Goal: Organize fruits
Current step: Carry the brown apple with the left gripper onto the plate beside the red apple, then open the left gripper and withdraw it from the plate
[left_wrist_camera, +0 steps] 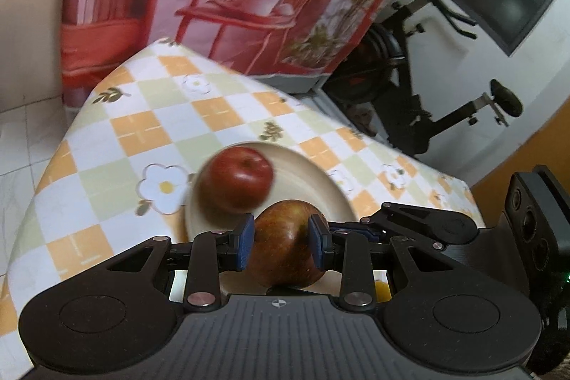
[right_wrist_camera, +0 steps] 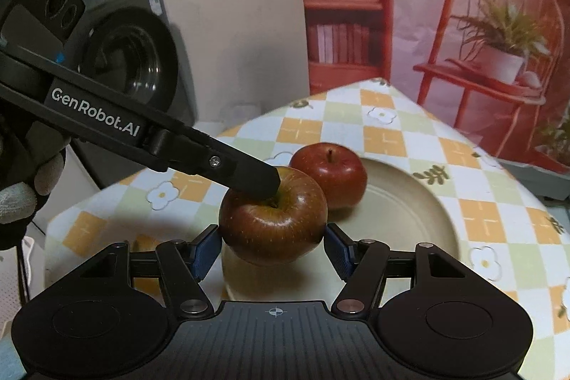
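**While clamped by both claws: brownish apple [right_wrist_camera: 272,223] at the plate's near edge**

Seen from both wrists. Right claw [right_wrist_camera: 272,246] clenched on the brownish apple across its widest part, one blue pad on each flank. Left claw [left_wrist_camera: 281,241] grasping the same apple higher up, set narrower, with its tip at the stem hollow in the right view. Probably doubled up this way to stop the round, smooth fruit from rolling or slipping out of a single pinch.

Held clear of the checked cloth [left_wrist_camera: 142,130], just in front of the plate [left_wrist_camera: 313,180], on its near side. Whether anything stands under the fruit: too blurred to say.

On the plate, toward its left rim: a red apple [left_wrist_camera: 235,178], upright, stem up, close behind the held one but apart from it. To the right of it, plenty of bare plate, likely the spot meant for the second fruit.

Judged from the task: one fruit sorted, one in transit. Next call: lowering onto the open part of the plate, clear of the red apple, so that neither gets knocked off. Risk: uneven release by the two claws, sending the fruit rolling across the shallow rim.
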The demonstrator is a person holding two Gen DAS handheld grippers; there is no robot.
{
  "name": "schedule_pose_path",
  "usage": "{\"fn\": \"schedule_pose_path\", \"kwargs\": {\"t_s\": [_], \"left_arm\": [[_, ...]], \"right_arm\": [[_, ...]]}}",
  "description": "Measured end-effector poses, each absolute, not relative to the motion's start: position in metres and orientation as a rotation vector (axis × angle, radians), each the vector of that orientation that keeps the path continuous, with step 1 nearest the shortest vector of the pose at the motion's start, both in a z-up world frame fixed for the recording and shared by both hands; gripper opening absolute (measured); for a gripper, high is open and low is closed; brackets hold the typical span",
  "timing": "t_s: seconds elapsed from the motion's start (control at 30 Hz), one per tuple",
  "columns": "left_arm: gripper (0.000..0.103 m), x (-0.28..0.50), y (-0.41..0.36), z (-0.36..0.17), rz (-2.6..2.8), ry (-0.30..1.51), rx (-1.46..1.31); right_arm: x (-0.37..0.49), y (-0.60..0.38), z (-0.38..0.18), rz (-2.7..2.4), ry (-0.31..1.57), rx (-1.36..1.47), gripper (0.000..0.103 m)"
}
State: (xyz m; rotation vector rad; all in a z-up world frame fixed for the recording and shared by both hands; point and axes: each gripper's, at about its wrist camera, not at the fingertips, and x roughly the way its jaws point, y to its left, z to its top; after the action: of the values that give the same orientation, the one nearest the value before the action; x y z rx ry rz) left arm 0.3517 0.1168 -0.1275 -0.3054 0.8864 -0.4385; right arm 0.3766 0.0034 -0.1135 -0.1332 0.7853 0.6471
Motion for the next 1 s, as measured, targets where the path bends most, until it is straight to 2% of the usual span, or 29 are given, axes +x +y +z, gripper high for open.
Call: {"fn": "schedule_pose_path", "kwargs": {"t_s": [0.4, 1.0], "left_arm": [[0.033, 0.367, 0.134, -0.146, -0.395, 0.924, -0.290], [0.034, 0.358, 0.121, -0.135, -0.294, 0.892, -0.175]], "right_arm": [[0.402, 0.025, -0.141, 0.642, 0.835, -0.162, 0.060], [0.371, -0.007, -0.128, 0.623, 0.785, -0.143, 0.059]]}}
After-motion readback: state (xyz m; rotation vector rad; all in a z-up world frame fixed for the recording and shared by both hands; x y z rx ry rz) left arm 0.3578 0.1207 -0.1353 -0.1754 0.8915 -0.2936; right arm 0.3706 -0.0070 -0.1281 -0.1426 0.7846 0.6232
